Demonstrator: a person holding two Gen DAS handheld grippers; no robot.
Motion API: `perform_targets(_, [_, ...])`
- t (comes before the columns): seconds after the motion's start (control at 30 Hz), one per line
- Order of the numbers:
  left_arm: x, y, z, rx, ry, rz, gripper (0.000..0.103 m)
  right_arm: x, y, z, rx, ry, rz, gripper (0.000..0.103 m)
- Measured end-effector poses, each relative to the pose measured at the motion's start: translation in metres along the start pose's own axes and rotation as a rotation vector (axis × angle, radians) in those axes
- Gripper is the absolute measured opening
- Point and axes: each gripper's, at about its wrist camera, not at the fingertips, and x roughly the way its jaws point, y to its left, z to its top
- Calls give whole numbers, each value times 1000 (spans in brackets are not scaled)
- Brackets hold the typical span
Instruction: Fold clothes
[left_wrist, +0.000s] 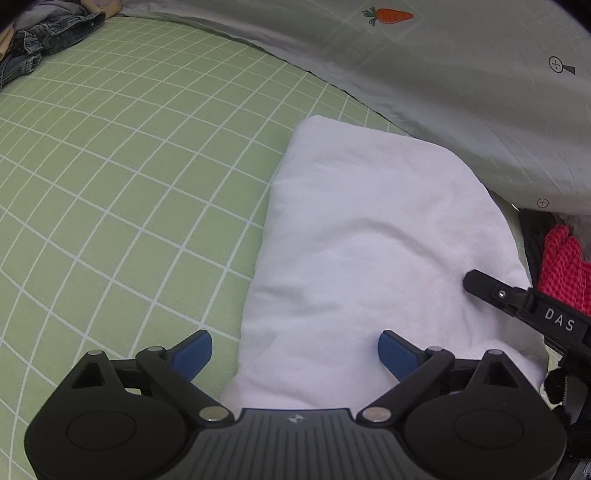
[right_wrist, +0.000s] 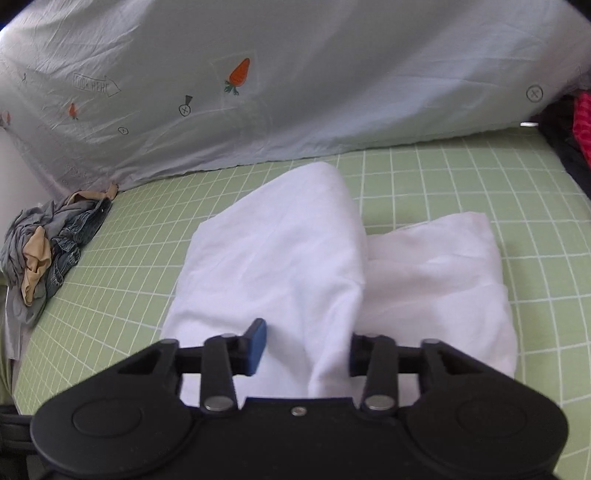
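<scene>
A folded white garment (left_wrist: 373, 236) lies on the green checked bed sheet (left_wrist: 122, 177). My left gripper (left_wrist: 295, 350) is open at the garment's near end: its right blue pad is over the cloth and its left pad over the sheet. My right gripper (left_wrist: 476, 282) reaches in from the right onto the garment's right side. In the right wrist view, my right gripper (right_wrist: 306, 350) has its jaws partly apart. A raised fold of the white garment (right_wrist: 291, 251) runs between them and covers part of the right pad. The cloth is not pinched tight.
A grey duvet (right_wrist: 295, 81) with carrot prints borders the far side of the bed. A heap of denim and grey clothes (right_wrist: 51, 243) sits at the far left. Red checked fabric (left_wrist: 565, 262) and dark cloth lie at the right edge.
</scene>
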Motion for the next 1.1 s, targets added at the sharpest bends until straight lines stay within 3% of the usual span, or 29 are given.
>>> perform_targets(0.17, [-13,-11,7,39,-75,-51,96,-41,-36,2,250,-113,277,5])
perform_targets(0.27, [-17,-16,8,59,-94,-78,96,-79,-59,-8,360,-212,343,5])
perform_targets(0.33, [-12,-18,6,66,-73,-84,96,-94,-82,-20,432,-243,296,5])
perform_targets(0.37, [-10,-19,6,69,-63,-86,96,-90,-89,-26,406,-202,197,10])
perform_targets(0.4, [-7,-20,5,72,-53,-89,96,-86,-95,-32,380,-162,97,30])
perform_targets(0.47, [-2,-21,3,78,-32,-95,96,-75,-106,-45,346,-64,-94,41])
perform_targets(0.53, [3,-23,1,85,-12,-101,96,-78,-112,-55,405,-70,-60,49])
perform_targets(0.6, [8,-25,0,91,8,-106,96,-79,-114,-59,442,-76,-51,78])
perform_targets(0.73, [21,-27,-2,101,48,-116,98,-72,-114,-57,407,-50,-67,81])
perform_targets(0.9, [32,-30,0,120,61,-121,101,-50,-124,-55,444,3,-14,85])
perform_targets(1.1, [50,-35,3,64,94,-170,99,-29,-122,-50,462,28,26,87])
